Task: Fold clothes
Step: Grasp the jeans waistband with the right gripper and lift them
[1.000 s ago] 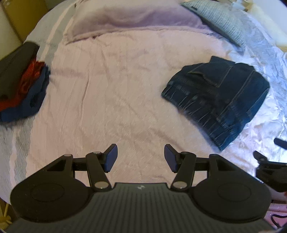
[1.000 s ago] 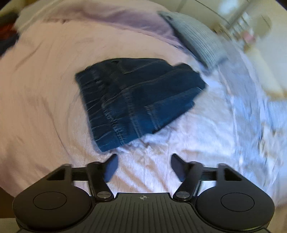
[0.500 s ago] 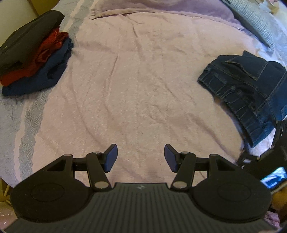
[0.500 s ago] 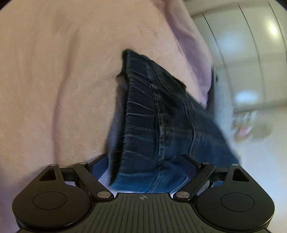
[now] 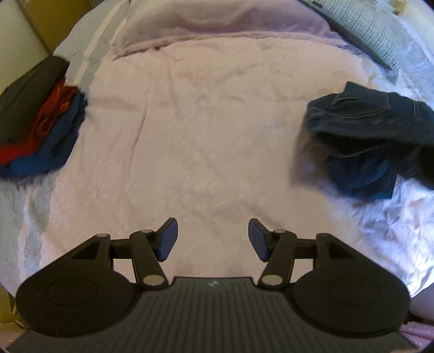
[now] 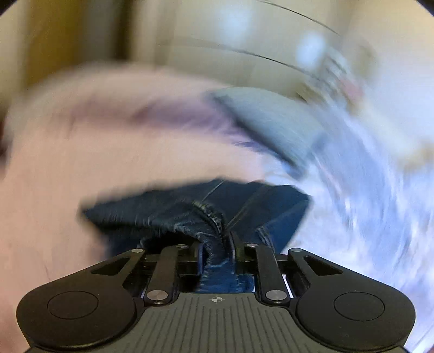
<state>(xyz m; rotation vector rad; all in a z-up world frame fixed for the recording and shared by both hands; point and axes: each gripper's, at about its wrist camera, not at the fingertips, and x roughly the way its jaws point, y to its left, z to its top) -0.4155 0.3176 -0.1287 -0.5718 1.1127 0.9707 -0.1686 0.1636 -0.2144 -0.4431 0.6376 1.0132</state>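
Observation:
Dark blue folded jeans (image 5: 363, 138) lie bunched at the right of the pink bedspread (image 5: 203, 135) in the left wrist view, their near part lifted. In the blurred right wrist view, my right gripper (image 6: 217, 251) has its jaws closing on a gathered fold of the jeans (image 6: 190, 214), and the denim fills the gap between the pads. My left gripper (image 5: 213, 239) stands open over bare bedspread, well left of the jeans, with nothing between its fingers.
A stack of folded clothes (image 5: 38, 127) in black, red and navy sits at the left edge of the bed. A pale purple pillow (image 5: 217, 24) and a grey knitted cushion (image 5: 360, 30) lie at the far side. A crinkled silvery cover (image 5: 379, 230) lies at the right.
My right gripper went from open in front of the jeans to closed on their edge and swung up. The jeans are now bunched and lifted. The left gripper stayed open and shifted its view.

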